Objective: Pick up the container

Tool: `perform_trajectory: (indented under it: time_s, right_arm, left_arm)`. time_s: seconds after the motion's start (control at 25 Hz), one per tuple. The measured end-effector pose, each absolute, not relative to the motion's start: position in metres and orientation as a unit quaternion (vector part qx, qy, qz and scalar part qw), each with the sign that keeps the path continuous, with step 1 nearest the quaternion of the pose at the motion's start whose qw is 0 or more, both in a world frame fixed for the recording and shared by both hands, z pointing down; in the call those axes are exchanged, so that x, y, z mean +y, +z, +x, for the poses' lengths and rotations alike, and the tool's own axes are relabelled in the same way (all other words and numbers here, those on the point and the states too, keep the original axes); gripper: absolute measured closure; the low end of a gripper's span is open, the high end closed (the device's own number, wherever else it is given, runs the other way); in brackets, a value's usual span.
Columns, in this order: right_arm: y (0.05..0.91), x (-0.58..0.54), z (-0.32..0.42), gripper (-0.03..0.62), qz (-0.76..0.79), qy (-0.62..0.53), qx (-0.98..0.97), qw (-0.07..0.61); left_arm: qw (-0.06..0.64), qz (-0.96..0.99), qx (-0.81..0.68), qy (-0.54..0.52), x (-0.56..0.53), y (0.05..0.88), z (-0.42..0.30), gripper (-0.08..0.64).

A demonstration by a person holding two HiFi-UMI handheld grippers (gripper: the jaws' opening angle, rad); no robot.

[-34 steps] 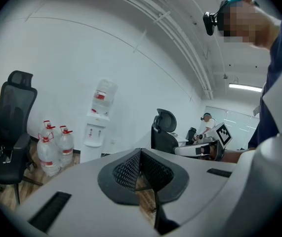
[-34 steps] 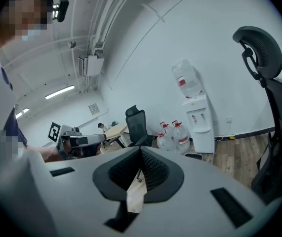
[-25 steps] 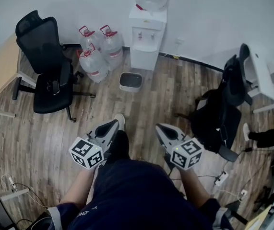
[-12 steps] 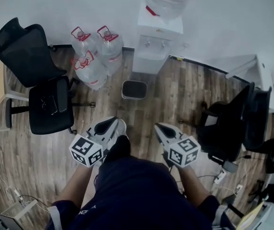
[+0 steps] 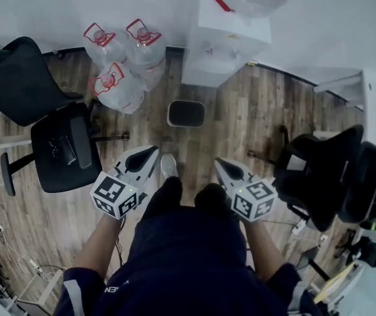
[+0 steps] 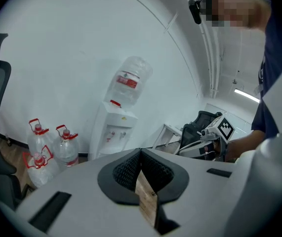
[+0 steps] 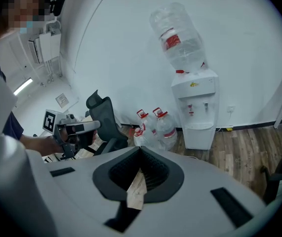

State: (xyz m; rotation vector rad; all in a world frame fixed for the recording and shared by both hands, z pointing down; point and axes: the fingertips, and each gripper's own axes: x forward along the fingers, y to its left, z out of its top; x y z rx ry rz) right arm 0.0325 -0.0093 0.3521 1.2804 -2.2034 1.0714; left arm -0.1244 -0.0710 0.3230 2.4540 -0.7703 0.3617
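Note:
A small grey open-topped container [image 5: 186,113] stands on the wood floor in front of the white water dispenser [image 5: 224,41]. The person holds both grippers at waist height above their feet, well short of the container. My left gripper [image 5: 150,151] points toward it with the jaws shut and nothing between them. My right gripper [image 5: 221,164] is likewise shut and empty. In the left gripper view the closed jaws [image 6: 141,152] face the dispenser [image 6: 113,130]. The right gripper view's jaws [image 7: 141,149] are closed too. Neither gripper view shows the container.
Three large water bottles [image 5: 118,87] with red handles stand left of the dispenser. A black office chair [image 5: 49,124] is at the left, another chair [image 5: 326,170] at the right beside a white desk [image 5: 372,104]. Cables and a power strip [image 5: 298,226] lie at the right.
The view has moved forward: dispenser, bottles and container sit closer and lower in frame. One foot has stepped ahead. Both grippers stayed shut at the same height.

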Motion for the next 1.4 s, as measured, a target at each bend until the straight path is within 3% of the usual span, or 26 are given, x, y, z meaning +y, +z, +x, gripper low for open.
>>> perform_trajectory:
  time_s: [0.32, 0.64, 1.28, 1.4]
  right_arm:
    - [0.392, -0.060, 0.044, 0.575, 0.458, 0.420, -0.757, 0.202]
    - [0.484, -0.110, 0.071, 0.575, 0.460, 0.453, -0.730, 0.224]
    - [0.789, -0.158, 0.124, 0.575, 0.479, 0.524, -0.642, 0.289]
    - [0.846, -0.157, 0.135, 0.575, 0.491, 0.532, -0.624, 0.294]
  left_arm:
    - [0.301, 0.896, -0.284, 0.161, -0.125, 0.366, -0.124, 0.535]
    - [0.311, 0.881, -0.299, 0.192, -0.177, 0.446, -0.103, 0.535]
    - [0.332, 0.846, -0.276, 0.313, -0.241, 0.772, -0.055, 0.531]
    - [0.335, 0.838, -0.273, 0.332, -0.250, 0.833, -0.053, 0.496]
